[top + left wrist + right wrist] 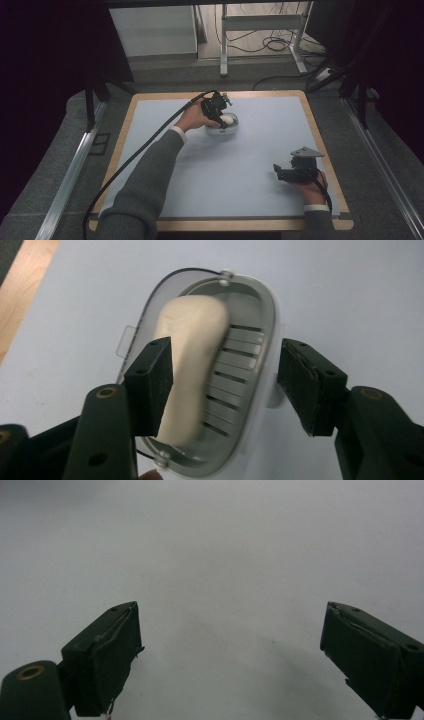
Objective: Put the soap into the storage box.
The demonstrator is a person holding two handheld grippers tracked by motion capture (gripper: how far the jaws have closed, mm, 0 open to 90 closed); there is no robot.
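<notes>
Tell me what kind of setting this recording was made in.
Probably a lab or recording workspace, not a home. A wooden table with a pale blue mat stands on grey carpet, dark curtains hang at both sides, and loose cables lie under a metal frame behind it.

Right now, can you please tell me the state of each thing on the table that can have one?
Cream-coloured bar of soap: lying in the dish on the slats, blurred, not gripped.
Oval grey soap dish with slatted insert: upright on the table, clear lid open to one side.
Left gripper: open over the dish, one pad beside the soap, the other apart from it.
Right gripper: open, nothing between its jaws, above the light blue mat.
</notes>
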